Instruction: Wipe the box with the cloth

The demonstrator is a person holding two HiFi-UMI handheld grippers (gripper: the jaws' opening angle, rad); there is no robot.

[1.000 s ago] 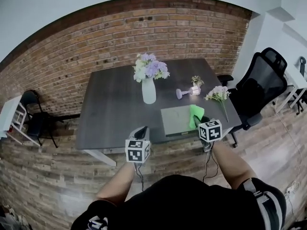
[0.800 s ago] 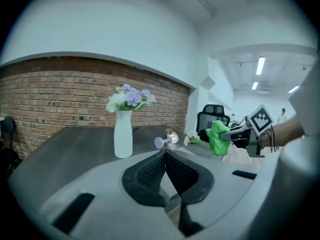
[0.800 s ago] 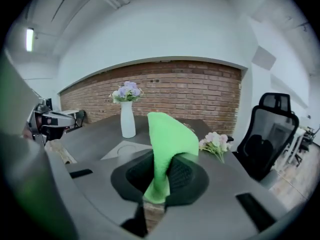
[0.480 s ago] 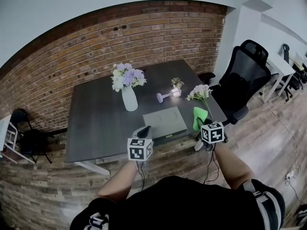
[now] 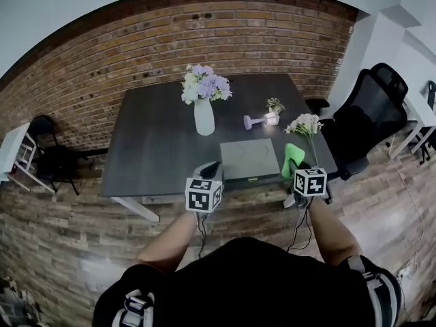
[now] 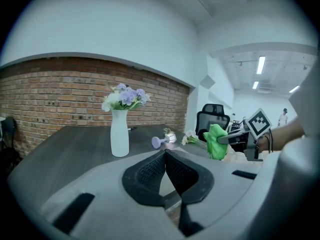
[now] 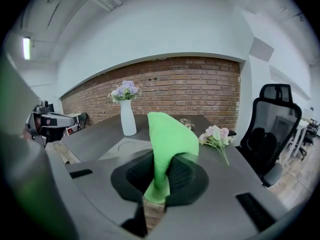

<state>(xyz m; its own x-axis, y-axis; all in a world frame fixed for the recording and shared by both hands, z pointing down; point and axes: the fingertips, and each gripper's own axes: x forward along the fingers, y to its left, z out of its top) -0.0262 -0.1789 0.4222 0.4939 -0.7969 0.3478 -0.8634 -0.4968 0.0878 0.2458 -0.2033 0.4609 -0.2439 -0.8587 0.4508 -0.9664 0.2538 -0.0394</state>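
Flat grey rectangular box (image 5: 249,160) sits on the dark grey table (image 5: 157,148), at its near edge. The box's long axis looks roughly left-right, though it is close to square.

Bright green cloth (image 5: 291,159) hangs just off the box's right edge, clear of the lid. It is pinched in the right gripper (image 5: 294,172), whose jaws are clamped on its lower fold with the rest standing up. From that gripper the box lies forward-left, so the next move is judged to be a short sweep left.

Left gripper (image 5: 208,169) is at the box's near-left corner, jaws together and empty.

White vase (image 5: 204,116) stands behind the box.

No readable text; only the marker squares on the gripper cubes.
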